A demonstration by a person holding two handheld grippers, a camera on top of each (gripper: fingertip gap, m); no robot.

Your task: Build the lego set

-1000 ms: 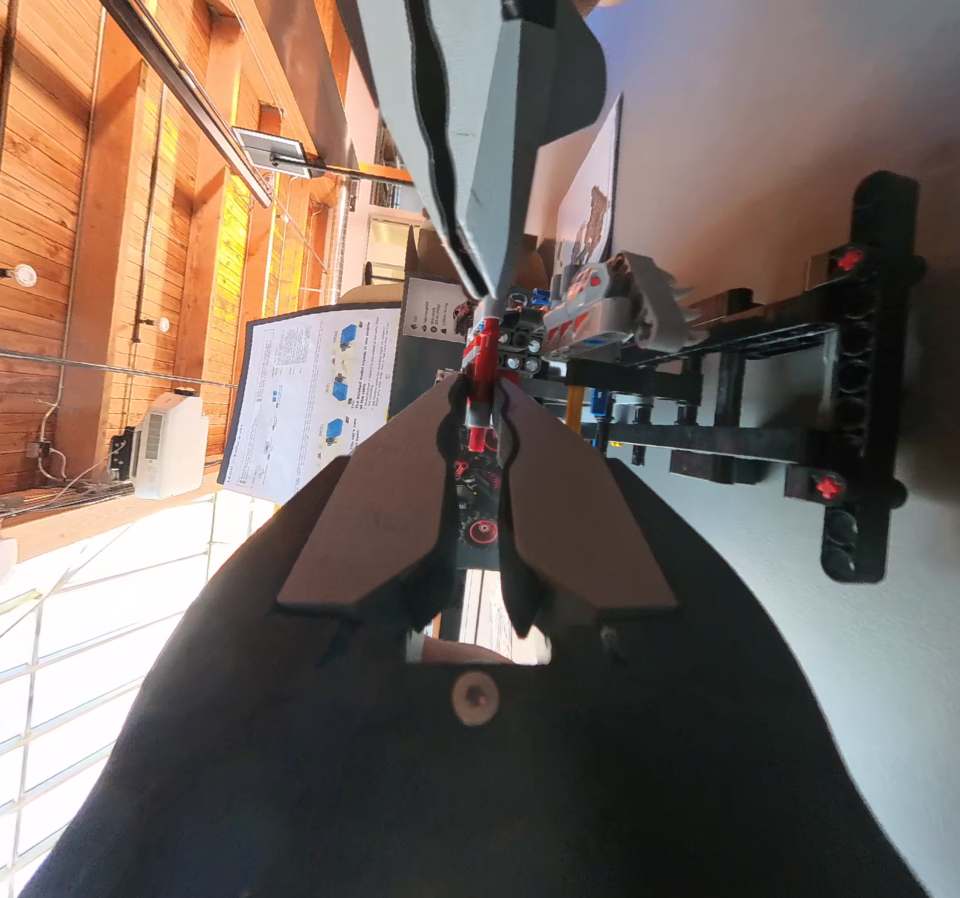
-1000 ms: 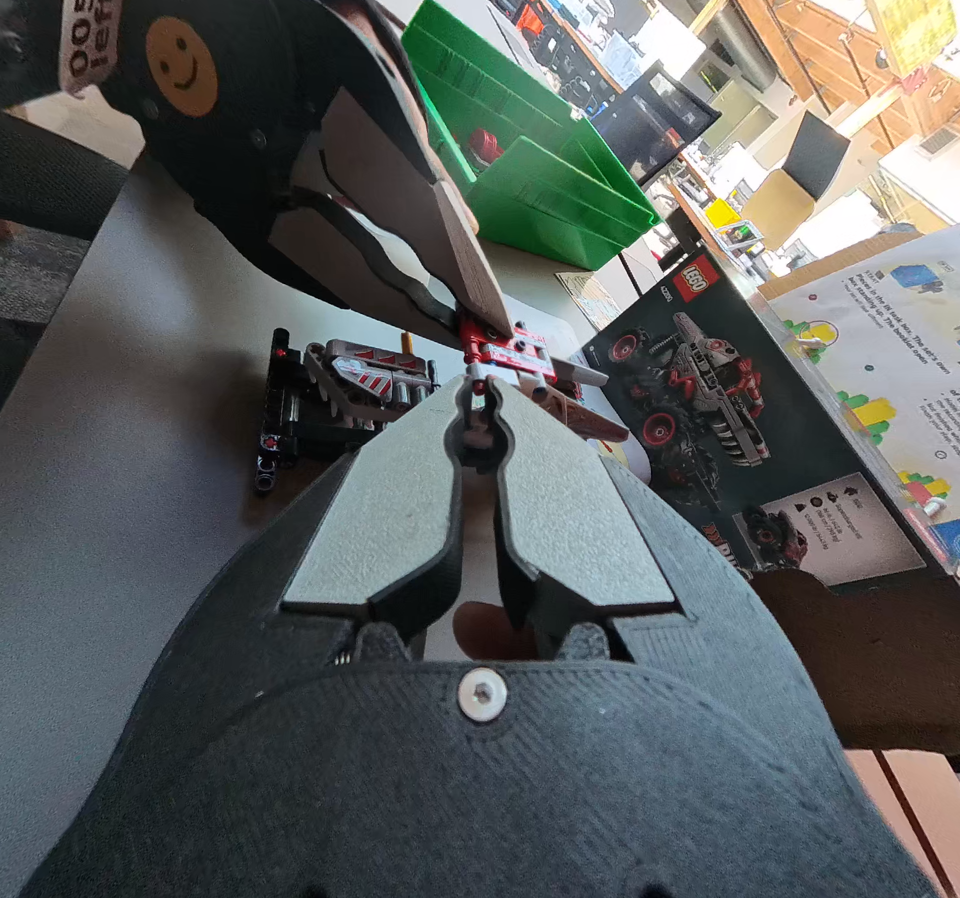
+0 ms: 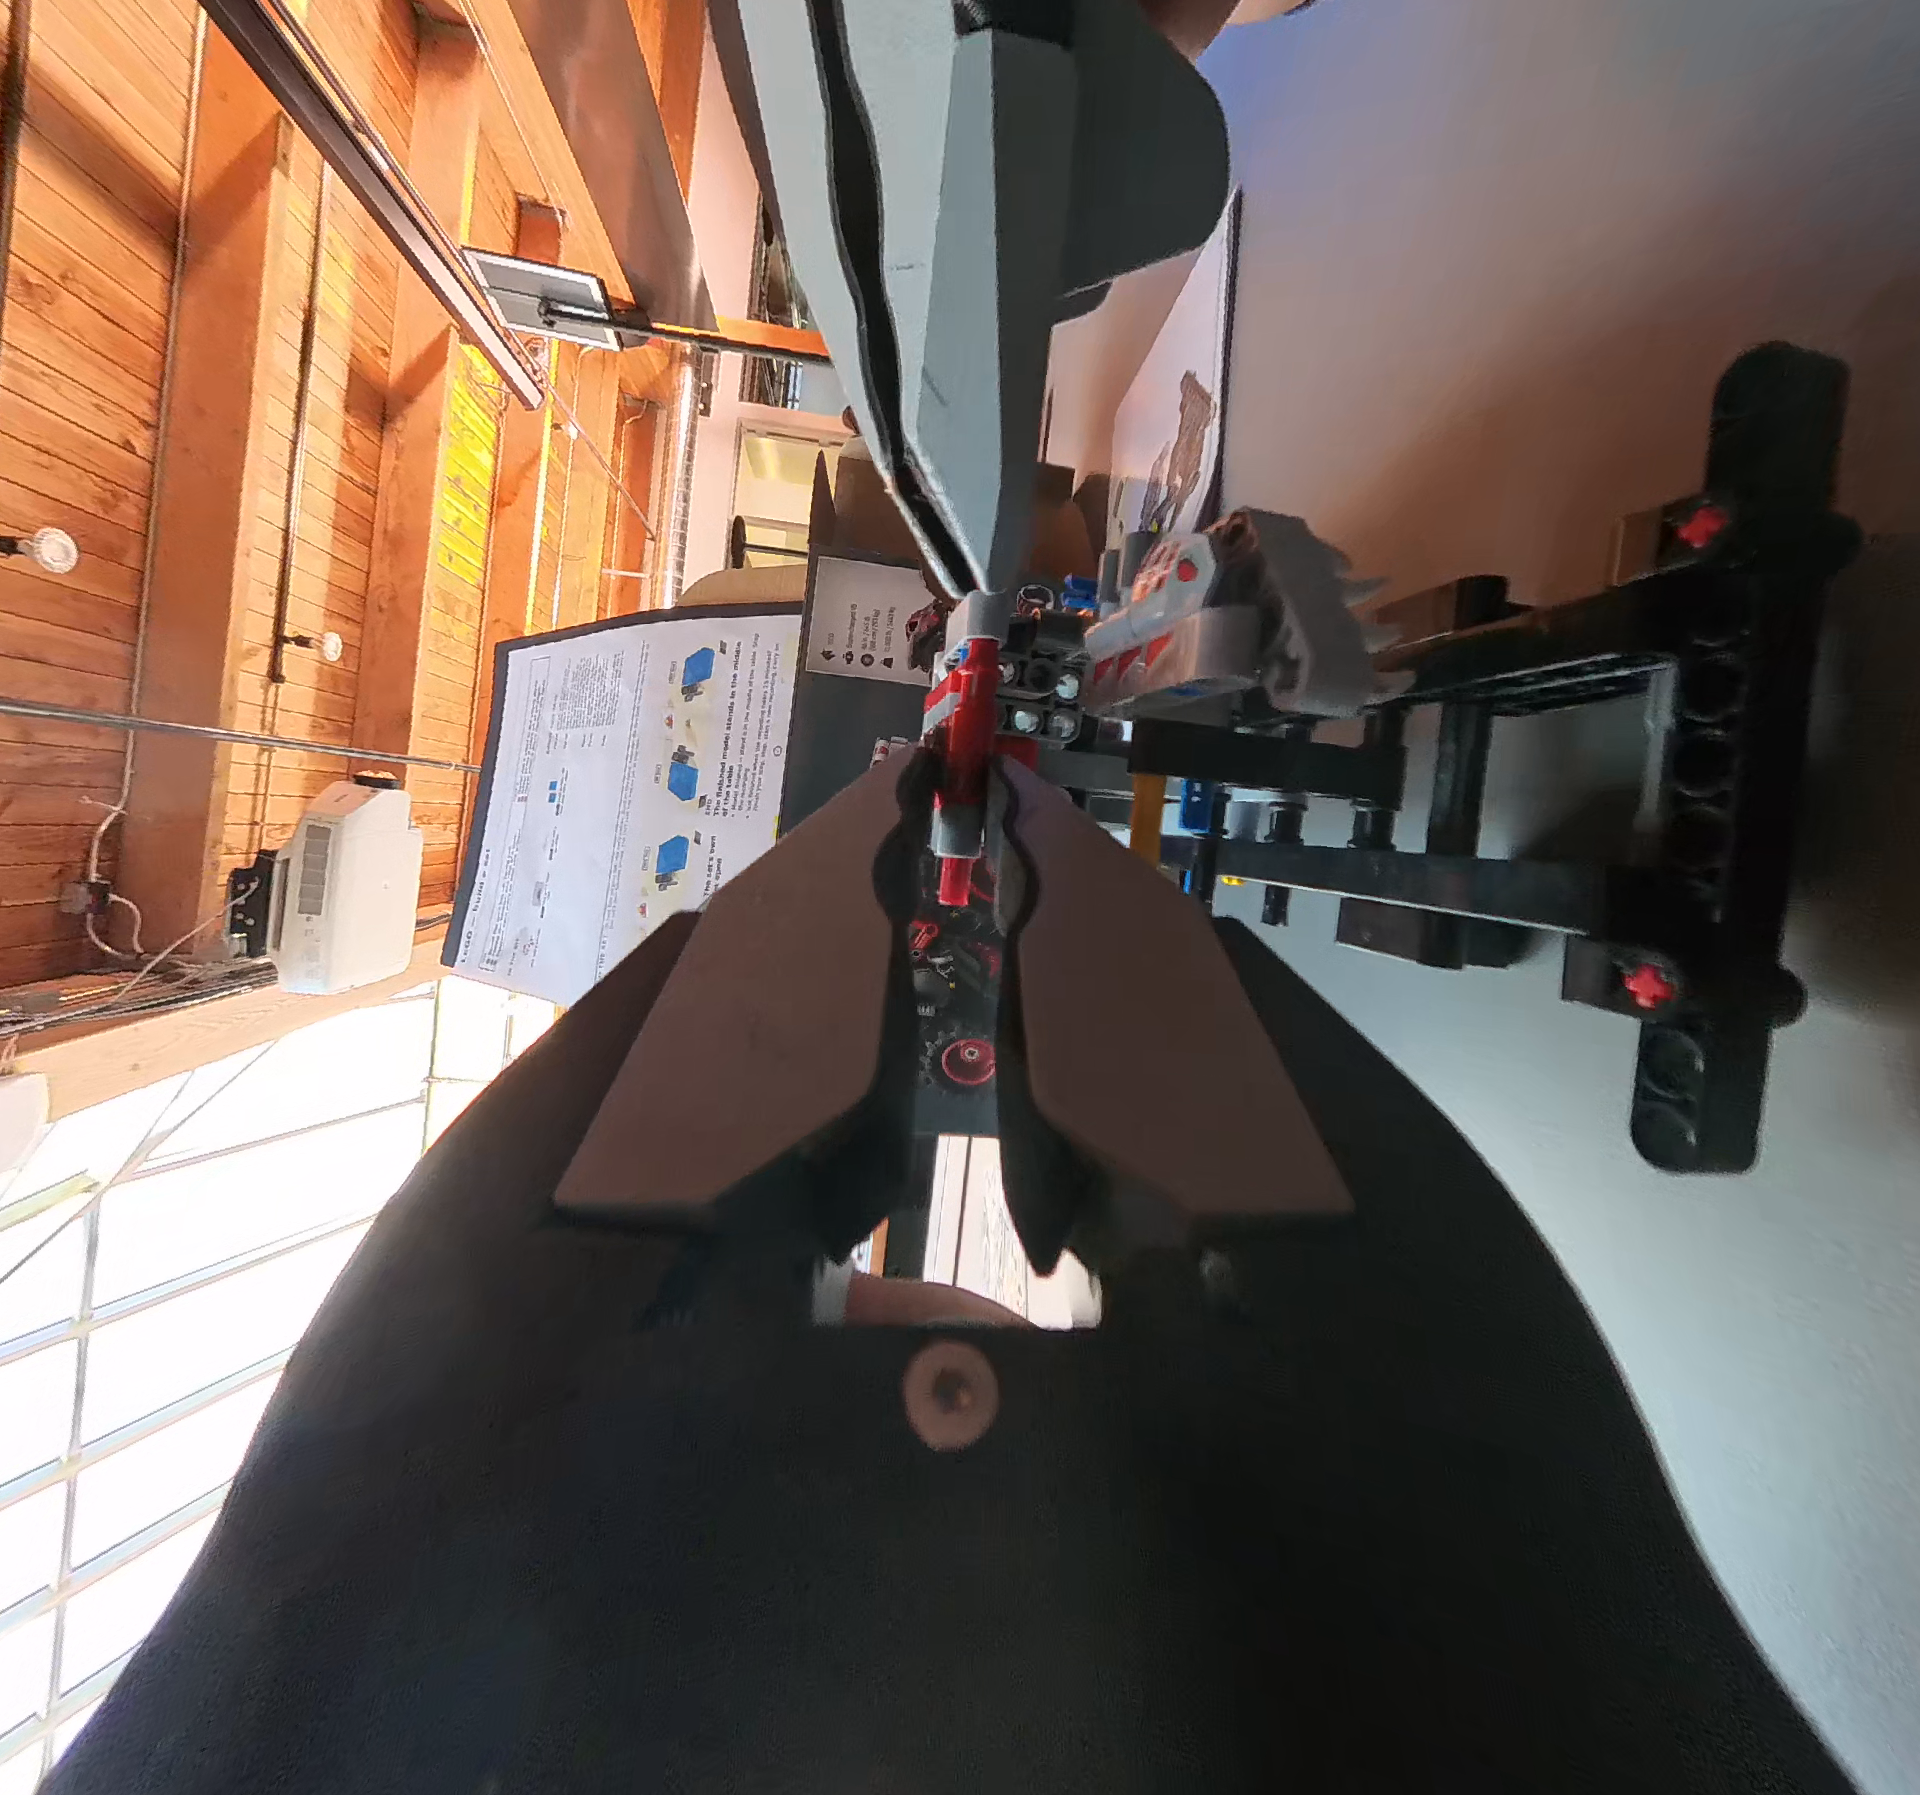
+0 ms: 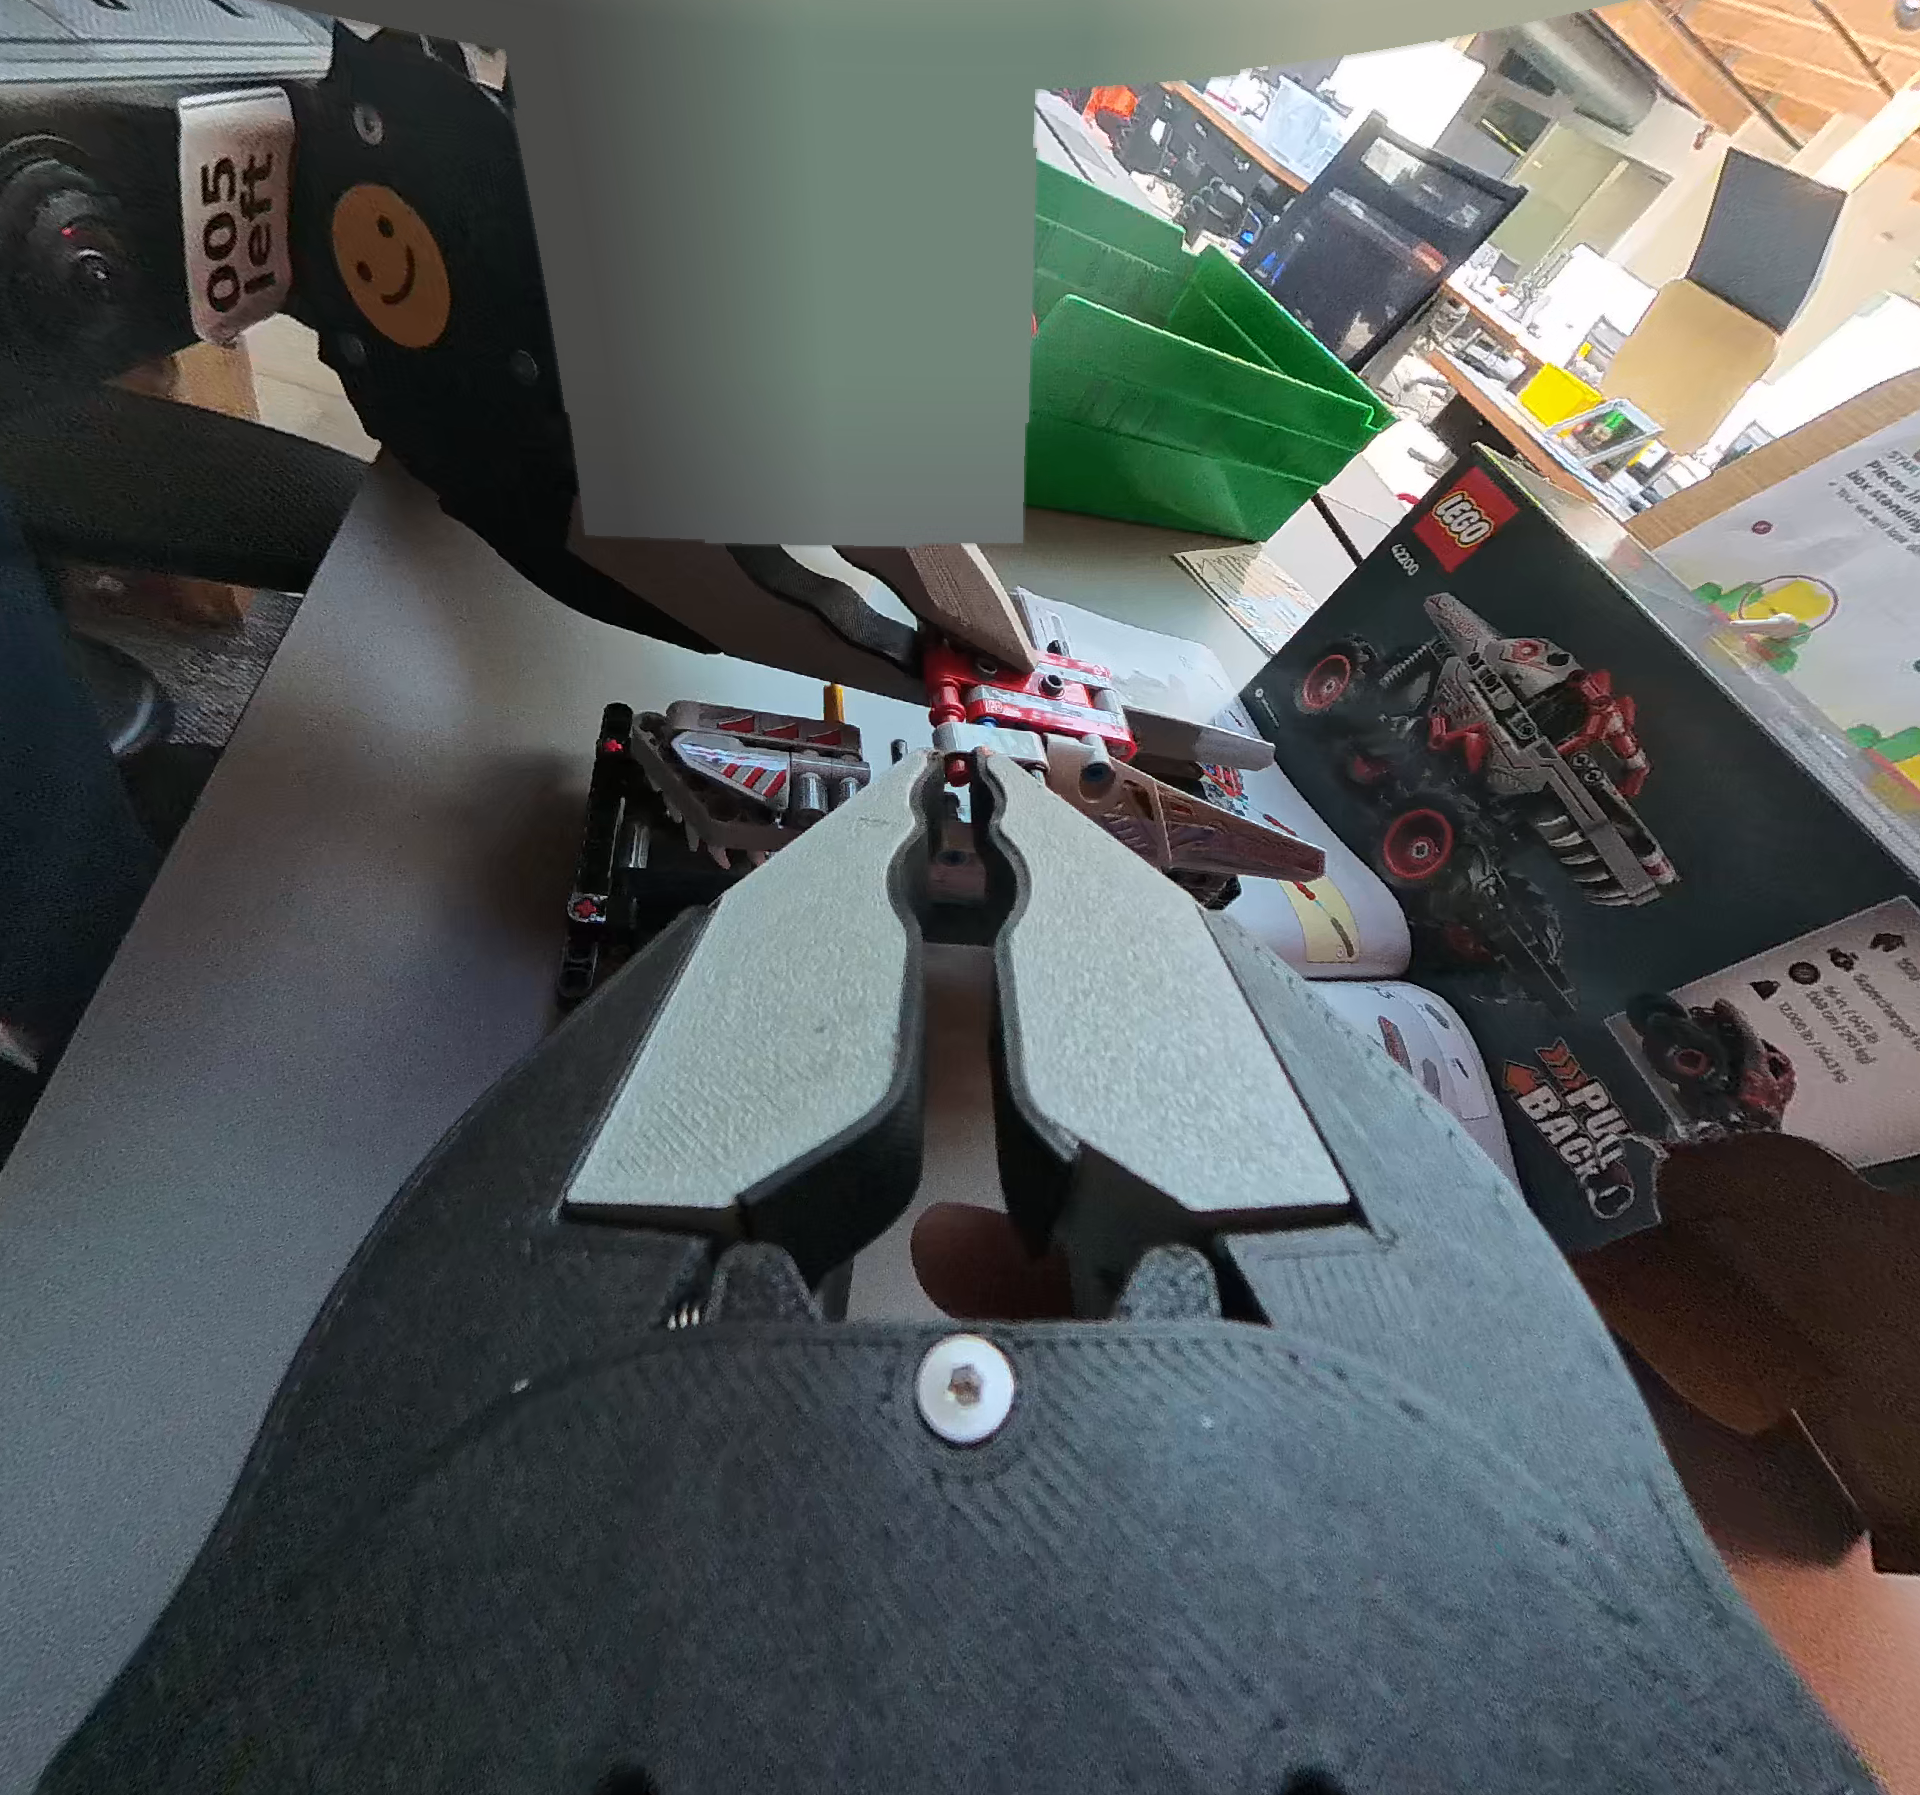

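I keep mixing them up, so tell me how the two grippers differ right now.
The left gripper has brown pads; the right gripper has grey ones. The left gripper's jaws are shut on the red piece; the right gripper's jaws pinch a small grey piece just below it. The left gripper bears a round smiley sticker; none shows on the right. Both are black-bodied, and their tips meet over the table.
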